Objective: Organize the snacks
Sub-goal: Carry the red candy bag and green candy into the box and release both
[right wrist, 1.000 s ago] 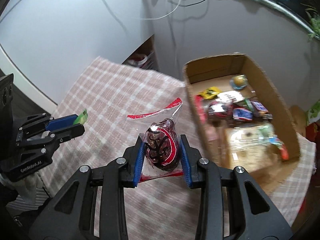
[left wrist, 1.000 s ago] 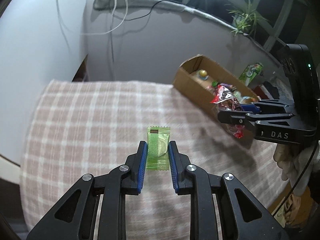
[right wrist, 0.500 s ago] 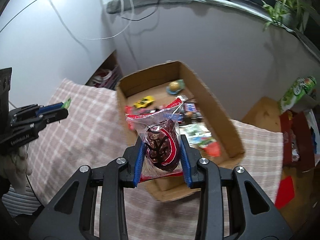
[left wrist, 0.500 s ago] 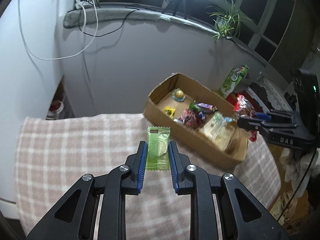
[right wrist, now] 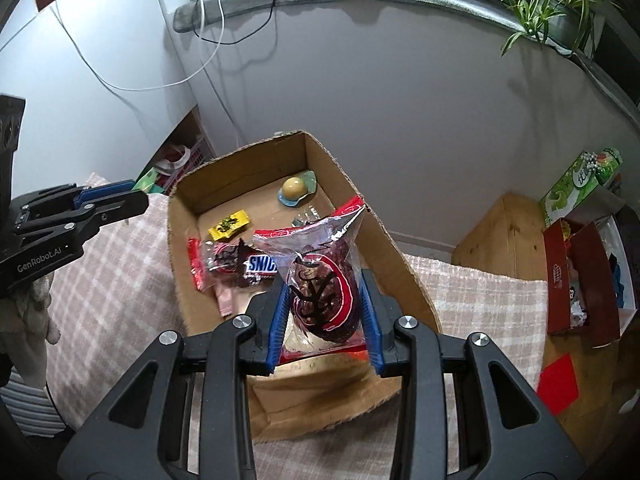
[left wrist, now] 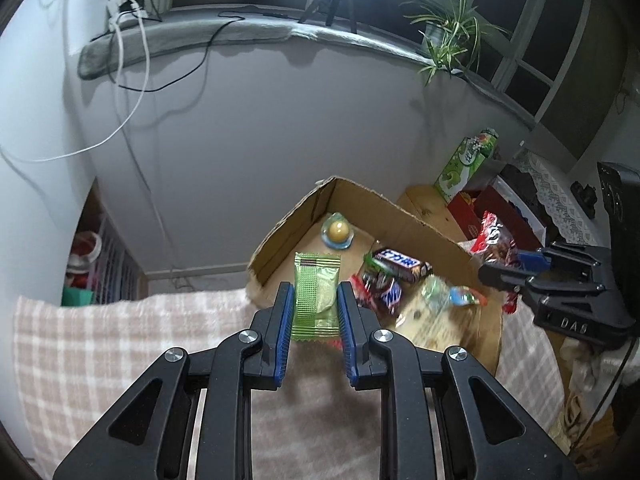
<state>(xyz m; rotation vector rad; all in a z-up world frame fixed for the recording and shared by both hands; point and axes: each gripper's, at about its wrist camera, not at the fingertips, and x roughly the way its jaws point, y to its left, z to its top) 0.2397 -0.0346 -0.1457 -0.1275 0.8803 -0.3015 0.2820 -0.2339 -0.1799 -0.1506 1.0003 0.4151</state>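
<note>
Pinching a green wafer packet [left wrist: 316, 294] between its blue pads, our left gripper [left wrist: 314, 312] hangs at the near corner of the cardboard box [left wrist: 360, 196], the packet upright and clear of the checked cloth [left wrist: 120, 344] below. Our right gripper [right wrist: 324, 316] is closed on a clear bag with a red and dark pastry [right wrist: 322, 284] inside, held above the near end of the same box, which we see from this side as an open carton [right wrist: 244, 160] with its walls standing all round. Inside the box we see a yellow jelly cup [right wrist: 296, 190] at the far end, a small yellow packet [right wrist: 230, 226] beside it, a chocolate bar [right wrist: 260, 266] and a red-edged wrapper [right wrist: 208, 262] toward the middle; more wrappers lie nearer us, blurred in the left view. The near wall of the box stands between each held snack and the floor of the box. Beyond the box to the right we see a wooden stand [right wrist: 500, 232], a green carton [right wrist: 580, 180] and a red box [right wrist: 576, 280] of oddments. A grey wall [right wrist: 400, 80] rises close behind, with cables [right wrist: 216, 40] hanging from the sill and a potted plant [right wrist: 556, 8] on it.
</note>
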